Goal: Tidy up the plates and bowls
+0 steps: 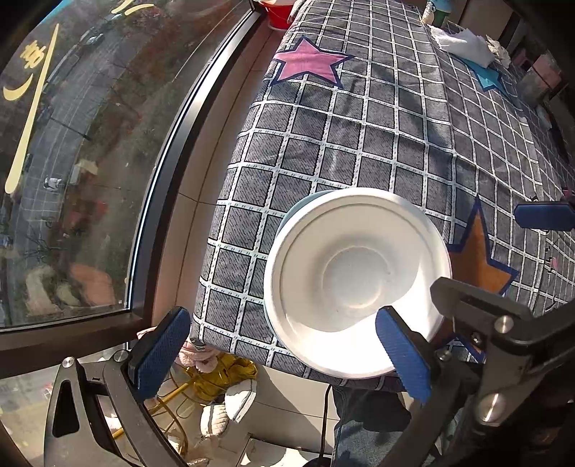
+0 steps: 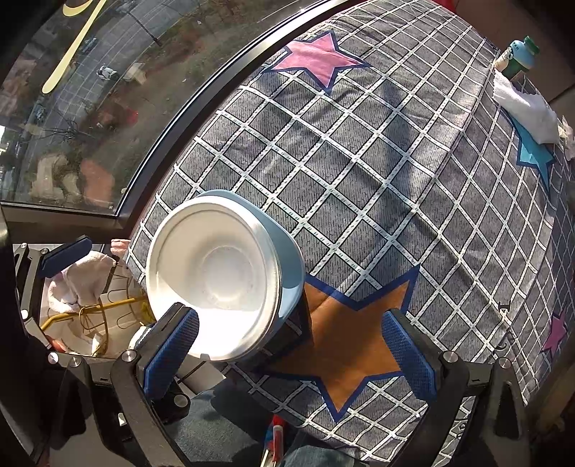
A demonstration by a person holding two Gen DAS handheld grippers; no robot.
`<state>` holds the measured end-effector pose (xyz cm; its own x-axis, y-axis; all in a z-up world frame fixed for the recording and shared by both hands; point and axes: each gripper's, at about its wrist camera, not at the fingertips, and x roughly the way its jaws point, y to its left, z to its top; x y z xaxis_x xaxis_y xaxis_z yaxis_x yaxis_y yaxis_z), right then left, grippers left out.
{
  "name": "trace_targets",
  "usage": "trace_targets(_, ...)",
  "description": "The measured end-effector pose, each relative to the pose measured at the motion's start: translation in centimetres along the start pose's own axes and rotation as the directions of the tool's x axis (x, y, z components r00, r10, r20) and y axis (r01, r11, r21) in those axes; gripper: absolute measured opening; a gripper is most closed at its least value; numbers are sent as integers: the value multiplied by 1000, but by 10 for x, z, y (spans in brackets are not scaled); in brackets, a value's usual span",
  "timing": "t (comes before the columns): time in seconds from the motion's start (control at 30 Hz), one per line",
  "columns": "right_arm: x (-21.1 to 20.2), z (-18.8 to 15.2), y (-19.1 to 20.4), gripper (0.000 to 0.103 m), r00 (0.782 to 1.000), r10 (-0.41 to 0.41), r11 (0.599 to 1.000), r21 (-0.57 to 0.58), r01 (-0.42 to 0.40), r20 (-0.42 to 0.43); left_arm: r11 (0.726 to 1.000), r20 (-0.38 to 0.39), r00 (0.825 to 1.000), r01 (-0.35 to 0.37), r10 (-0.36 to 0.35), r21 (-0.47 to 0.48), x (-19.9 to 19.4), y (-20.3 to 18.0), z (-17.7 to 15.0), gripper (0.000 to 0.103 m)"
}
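A white bowl (image 1: 355, 280) sits nested in a pale blue dish (image 1: 287, 219) near the front left edge of the table, on a grey checked cloth (image 1: 359, 143). In the right wrist view the white bowl (image 2: 215, 273) shows inside the blue dish (image 2: 287, 266) beside an orange star. My left gripper (image 1: 284, 355) is open, its right fingertip over the bowl's near rim, its left one off the table edge. My right gripper (image 2: 291, 352) is open and empty, its left fingertip by the bowl's near rim. The right gripper's tip (image 1: 542, 215) also shows in the left wrist view.
A large window (image 1: 90, 143) runs along the table's left side. A white cloth (image 2: 524, 107) and a green-capped bottle (image 2: 521, 57) stand at the far right corner. A red container (image 1: 278, 14) is at the far end. Slippers and a yellow wire frame (image 1: 187, 402) lie on the floor.
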<state>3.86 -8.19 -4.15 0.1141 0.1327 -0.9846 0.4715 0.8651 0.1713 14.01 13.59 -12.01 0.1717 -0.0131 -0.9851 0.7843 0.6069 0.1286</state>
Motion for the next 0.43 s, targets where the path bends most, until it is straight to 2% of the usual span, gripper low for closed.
trace_targets(0.3,0,-1,0,102,1000,18,1000,5,-18,2,1000,-5,1000,-8,8,3,2,2,2,103)
trace_targets(0.43,0,-1,-2,102,999,42,999,11,-42,10,1000,22,1000,10,-10,-18,-3,4,3,103)
